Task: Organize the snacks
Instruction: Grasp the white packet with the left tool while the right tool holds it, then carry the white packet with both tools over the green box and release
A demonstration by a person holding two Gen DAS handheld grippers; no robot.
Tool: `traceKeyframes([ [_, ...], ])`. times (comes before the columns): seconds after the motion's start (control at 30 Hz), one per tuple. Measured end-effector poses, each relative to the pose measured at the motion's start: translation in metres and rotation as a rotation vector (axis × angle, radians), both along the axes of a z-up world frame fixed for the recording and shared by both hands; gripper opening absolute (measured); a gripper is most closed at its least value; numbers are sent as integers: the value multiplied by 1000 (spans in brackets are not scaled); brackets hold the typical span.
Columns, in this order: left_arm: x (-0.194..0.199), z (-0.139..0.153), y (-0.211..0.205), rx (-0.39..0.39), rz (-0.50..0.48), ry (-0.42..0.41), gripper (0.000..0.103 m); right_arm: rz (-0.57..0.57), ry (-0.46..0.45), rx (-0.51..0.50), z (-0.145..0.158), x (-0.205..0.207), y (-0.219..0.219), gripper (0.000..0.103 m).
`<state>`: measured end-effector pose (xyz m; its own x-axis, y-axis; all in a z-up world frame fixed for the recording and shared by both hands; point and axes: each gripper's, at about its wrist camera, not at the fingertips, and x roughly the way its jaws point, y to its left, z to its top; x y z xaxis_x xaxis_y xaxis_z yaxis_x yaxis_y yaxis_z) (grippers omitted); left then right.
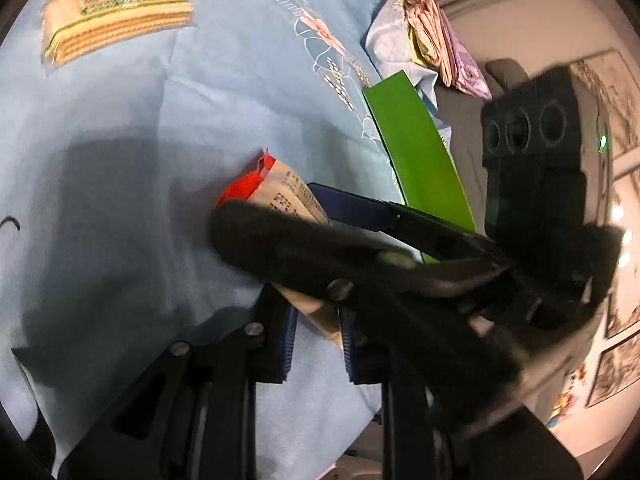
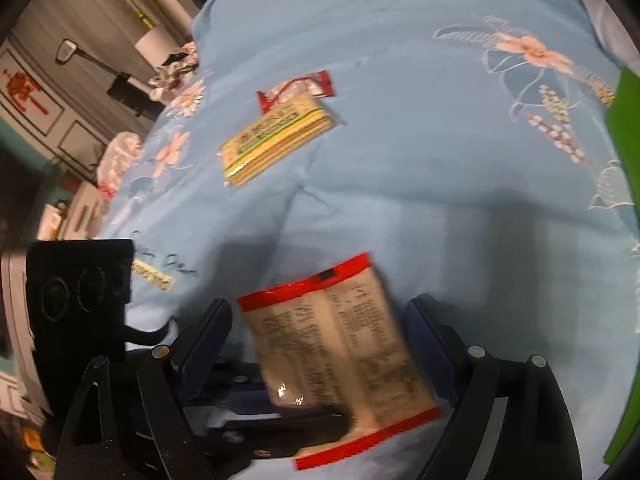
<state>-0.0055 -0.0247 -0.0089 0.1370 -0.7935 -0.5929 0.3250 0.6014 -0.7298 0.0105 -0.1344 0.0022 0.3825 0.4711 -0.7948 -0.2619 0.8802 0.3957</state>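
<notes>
A beige snack pack with red ends (image 2: 340,344) lies between the wide-open fingers of my right gripper (image 2: 316,320), printed back facing up. My left gripper (image 1: 316,344) is shut on the same pack (image 1: 288,188); its fingers reach in low across the right wrist view. The right gripper crosses the left wrist view in front of the pack. A green-labelled wafer pack (image 2: 276,136) lies further off on the blue bedsheet (image 2: 420,160), with a small red-and-white packet (image 2: 300,88) just behind it. The wafer pack also shows in the left wrist view (image 1: 116,20).
A green box (image 1: 416,152) stands at the sheet's right side, also at the right rim of the right wrist view (image 2: 624,128). Folded clothes (image 1: 436,36) lie beyond it. Another small wrapper (image 2: 154,274) lies on the sheet at the left.
</notes>
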Motion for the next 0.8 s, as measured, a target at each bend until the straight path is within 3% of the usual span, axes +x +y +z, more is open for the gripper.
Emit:
traceKeyframes([
  [0.1, -1, 0, -1, 4, -4, -5, 19, 31, -26, -75, -3, -1, 11, 87],
  [0.2, -2, -1, -2, 12, -2, -19, 20, 15, -62, -126, -1, -2, 18, 78],
  [0.47, -9, 11, -14, 92, -4, -134, 19, -38, -68, -23, 0, -1, 0, 74],
  [0.7, -2, 17, -27, 47, -1, -134, 18, -94, -82, 9, 7, -6, -15, 73],
  [0.8, -1, 36, -44, 71, -30, -188, 18, -127, -109, 20, 17, -11, -30, 73],
])
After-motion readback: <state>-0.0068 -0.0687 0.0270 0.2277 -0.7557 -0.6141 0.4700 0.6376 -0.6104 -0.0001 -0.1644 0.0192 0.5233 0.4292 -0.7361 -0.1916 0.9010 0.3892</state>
